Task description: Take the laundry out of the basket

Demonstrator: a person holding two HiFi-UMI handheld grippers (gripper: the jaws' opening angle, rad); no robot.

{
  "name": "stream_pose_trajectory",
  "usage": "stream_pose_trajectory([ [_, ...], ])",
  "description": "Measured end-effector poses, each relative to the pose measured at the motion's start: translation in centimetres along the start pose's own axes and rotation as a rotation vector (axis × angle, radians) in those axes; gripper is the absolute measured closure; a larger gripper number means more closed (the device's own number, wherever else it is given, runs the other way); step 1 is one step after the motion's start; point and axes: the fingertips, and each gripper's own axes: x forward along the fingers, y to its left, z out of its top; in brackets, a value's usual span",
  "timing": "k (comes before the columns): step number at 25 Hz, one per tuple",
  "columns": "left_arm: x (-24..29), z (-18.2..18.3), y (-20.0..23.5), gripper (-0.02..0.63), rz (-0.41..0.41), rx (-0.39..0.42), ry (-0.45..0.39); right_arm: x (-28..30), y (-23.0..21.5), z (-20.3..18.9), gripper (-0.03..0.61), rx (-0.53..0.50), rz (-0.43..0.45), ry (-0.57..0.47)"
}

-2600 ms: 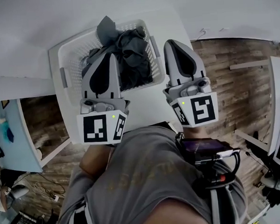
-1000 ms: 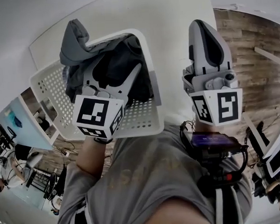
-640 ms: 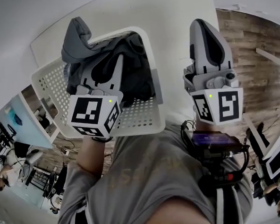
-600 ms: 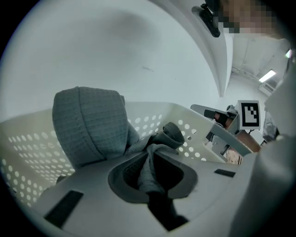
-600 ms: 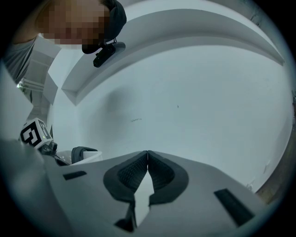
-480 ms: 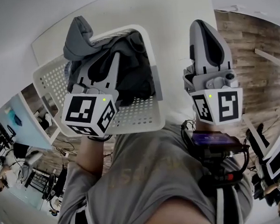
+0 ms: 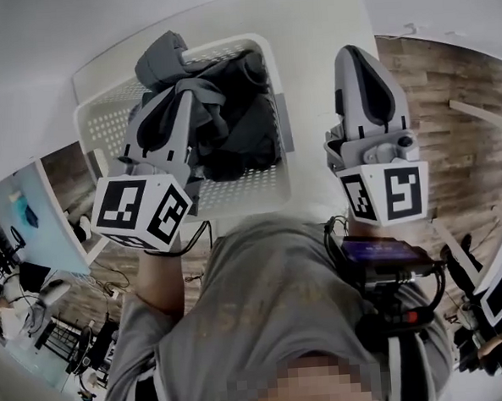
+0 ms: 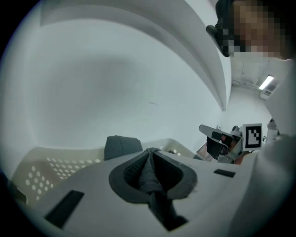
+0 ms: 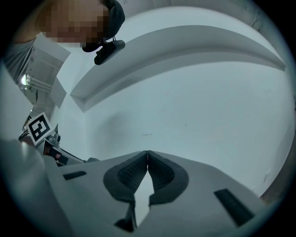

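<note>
- Our left gripper (image 7: 181,102) has just been closing its jaws. They are clenched on a fold of dark grey cloth (image 8: 148,178), which shows pinched between the pads in the left gripper view.
- That fold belongs to the heap of grey laundry (image 7: 229,120) lying in the white perforated laundry basket (image 7: 102,128) on the white table (image 7: 325,21). One lighter grey piece (image 7: 162,61) hangs over the far rim.
- Our right gripper (image 7: 357,62) is clamped tight on nothing, held beside the basket on its right.
- To do the lift well, we judge that we should draw the cloth straight up until its trailing end clears the rim. We should go slowly, since tangled garments may drag their neighbours along or tip the light basket.
- The pinch looks narrow, so if it slips we should regrip deeper into the fold.
- The free right gripper could steady the basket's rim.
</note>
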Motion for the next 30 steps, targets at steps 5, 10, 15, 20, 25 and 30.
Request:
stream_pose_trajectory([
  [5, -2.7, 1.3, -0.4, 0.58, 0.008, -0.007, -0.068, -1.6, 1.8, 1.9, 0.571, -0.024, 0.02, -0.037],
  [10, -5.8, 2.8, -0.7, 0.58, 0.019, 0.026, -0.141, -3.5, 4.0, 3.3, 0.571, -0.046, 0.037, -0.077],
  [15, -9.0, 4.9, -1.2, 0.581, 0.019, 0.046, -0.221, -5.4, 6.3, 4.9, 0.571, -0.07, 0.054, -0.113],
  [20, -12.5, 6.9, -1.4, 0.581, 0.018, 0.066, -0.298, -7.3, 9.2, 6.1, 0.571, -0.083, 0.067, -0.146],
  [25, -16.1, 9.1, -1.4, 0.581, 0.01, 0.102, -0.379, -9.1, 12.4, 7.1, 0.571, -0.099, 0.082, -0.185],
  [30, -19.8, 11.7, -2.0, 0.581, 0.006, 0.148, -0.469, -11.5, 14.3, 7.7, 0.571, -0.109, 0.072, -0.21],
])
